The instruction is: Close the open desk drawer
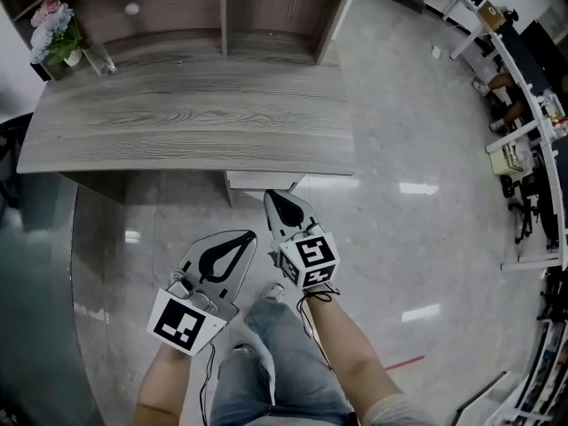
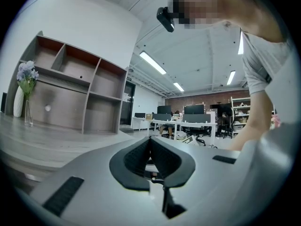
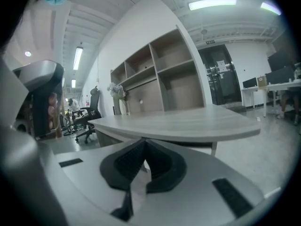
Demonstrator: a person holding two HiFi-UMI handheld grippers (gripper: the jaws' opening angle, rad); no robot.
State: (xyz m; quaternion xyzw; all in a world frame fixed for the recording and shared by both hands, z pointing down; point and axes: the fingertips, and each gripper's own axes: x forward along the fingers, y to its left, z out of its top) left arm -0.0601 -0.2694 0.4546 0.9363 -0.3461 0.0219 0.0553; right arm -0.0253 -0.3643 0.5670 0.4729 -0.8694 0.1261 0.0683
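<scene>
Seen from above, a person stands on a glossy floor facing a grey wood-grain desk. The open drawer point(image 1: 262, 181) is a pale box that sticks out a little from beneath the near edge of the surface point(image 1: 186, 114), towards its right end.

The right gripper point(image 1: 277, 202) points at the drawer front. Its tip is just beside the front, though contact cannot be confirmed. Its own view shows the jaws brought together at the tips with nothing between them. That probably makes a blunt point for pushing the drawer in rather than grasping it.

The left gripper point(image 1: 241, 242) is held lower and nearer the person, apart from the drawer. Its jaws are also together and empty, and it looks to be standing by.

An open shelf unit point(image 1: 222, 16) runs along the far edge of the surface, and a vase of pale flowers point(image 1: 55, 38) stands at the far left corner.

No brand or readable writing shows anywhere. Each gripper's marker cube point(image 1: 311, 257) carries only black-and-white square patterns.
</scene>
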